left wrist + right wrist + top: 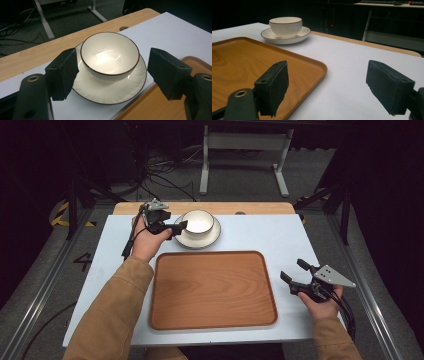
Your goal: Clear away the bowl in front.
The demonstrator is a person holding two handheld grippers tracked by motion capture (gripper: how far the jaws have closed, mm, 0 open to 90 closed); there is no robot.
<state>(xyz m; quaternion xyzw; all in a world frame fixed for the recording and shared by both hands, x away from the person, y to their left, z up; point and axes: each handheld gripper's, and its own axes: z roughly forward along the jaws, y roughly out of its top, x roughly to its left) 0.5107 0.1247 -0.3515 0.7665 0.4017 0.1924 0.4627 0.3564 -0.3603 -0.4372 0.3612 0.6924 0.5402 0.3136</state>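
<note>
While the left gripper [178, 226] stands released around the bowl [198, 221] and saucer [212, 236], nothing grasped, the right gripper [292, 271] waits released beside the empty tray [212, 289].

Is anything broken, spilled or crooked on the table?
Nothing stands out. The white bowl with a brown rim sits upright and empty on its white saucer, and the wooden tray lies flat and bare.

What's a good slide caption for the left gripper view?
Open left gripper frames a white bowl sitting on its saucer, beside the wooden tray.
</note>
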